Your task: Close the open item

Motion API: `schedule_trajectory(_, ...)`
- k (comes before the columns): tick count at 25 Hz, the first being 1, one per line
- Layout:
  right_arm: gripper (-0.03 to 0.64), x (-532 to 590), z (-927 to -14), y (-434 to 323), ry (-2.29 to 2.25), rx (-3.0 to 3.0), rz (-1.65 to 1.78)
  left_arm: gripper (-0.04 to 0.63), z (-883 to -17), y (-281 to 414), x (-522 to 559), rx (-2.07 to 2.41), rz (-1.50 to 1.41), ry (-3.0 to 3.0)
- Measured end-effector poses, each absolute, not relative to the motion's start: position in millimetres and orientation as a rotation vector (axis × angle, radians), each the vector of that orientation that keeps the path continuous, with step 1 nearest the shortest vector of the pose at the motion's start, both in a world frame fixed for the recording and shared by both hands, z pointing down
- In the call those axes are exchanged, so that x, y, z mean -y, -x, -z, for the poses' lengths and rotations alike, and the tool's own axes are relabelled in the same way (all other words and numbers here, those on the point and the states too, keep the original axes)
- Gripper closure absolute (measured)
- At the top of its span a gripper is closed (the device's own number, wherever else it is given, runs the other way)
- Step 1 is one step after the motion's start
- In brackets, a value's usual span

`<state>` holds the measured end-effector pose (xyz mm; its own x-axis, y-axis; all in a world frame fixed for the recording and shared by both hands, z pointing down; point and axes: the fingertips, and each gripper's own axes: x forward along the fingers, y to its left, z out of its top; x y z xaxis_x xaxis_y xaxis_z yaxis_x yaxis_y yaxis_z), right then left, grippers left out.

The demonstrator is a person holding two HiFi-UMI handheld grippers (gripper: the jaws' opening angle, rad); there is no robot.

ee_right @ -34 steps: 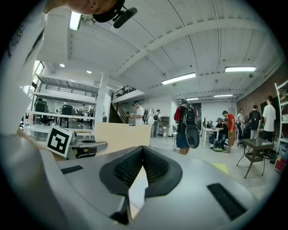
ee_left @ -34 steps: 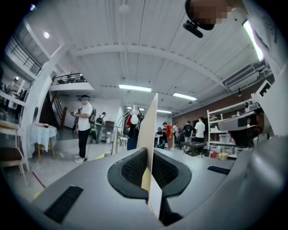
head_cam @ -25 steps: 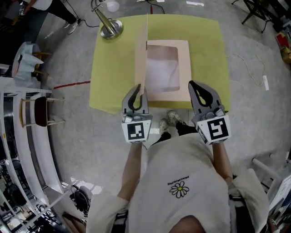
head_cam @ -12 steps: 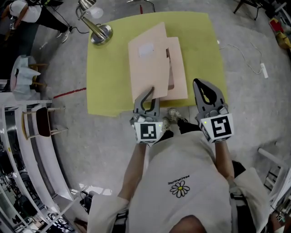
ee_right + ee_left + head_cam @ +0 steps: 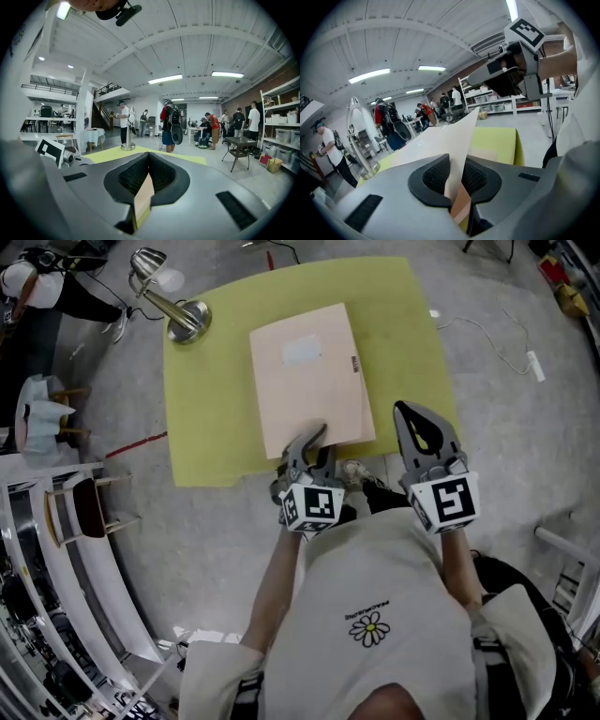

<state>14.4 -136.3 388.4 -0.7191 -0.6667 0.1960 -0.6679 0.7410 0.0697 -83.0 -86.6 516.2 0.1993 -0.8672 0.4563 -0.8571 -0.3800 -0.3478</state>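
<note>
Cardboard box lid (image 5: pixel 305 381), laid flat toward the near edge of the worktop (image 5: pixel 206 427), is judged light, thin and easily creased, best taken at its rim. It is flanked by the opening jaws of the left hand-held gripper (image 5: pixel 316 435); those of the right hand-held gripper (image 5: pixel 403 412) are closed on nothing.

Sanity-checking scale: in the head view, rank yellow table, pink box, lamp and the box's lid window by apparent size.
1. yellow table
2. pink box
3. lamp, though it stands up toward the camera, so unsure against the window
4. lid window
</note>
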Motion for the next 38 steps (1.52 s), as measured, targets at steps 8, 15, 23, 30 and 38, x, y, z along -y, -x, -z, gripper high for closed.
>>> schedule_trajectory(8,0.604,137,-393,-20,-1.073,2.73,-0.024,0.541,-535,70,92,-1.505,1.185,2.444)
schedule_trajectory(15,0.604,140,-395,-15,-1.073,2.724,-0.043,0.541,-548,68,96,-1.338,1.357,2.462)
schedule_trajectory(23,0.604,137,-402,-14,-1.042,2.711,-0.047,0.517,-566,64,95,-0.964,1.672,2.534)
schedule_trajectory(30,0.604,136,-407,-16,-1.048,2.696,-0.078,0.509,-575,62,92,-0.682,1.848,2.577)
schedule_trajectory(38,0.604,131,-408,-4,-0.992,2.711,-0.072,0.495,-574,60,93,-0.645,1.889,2.597)
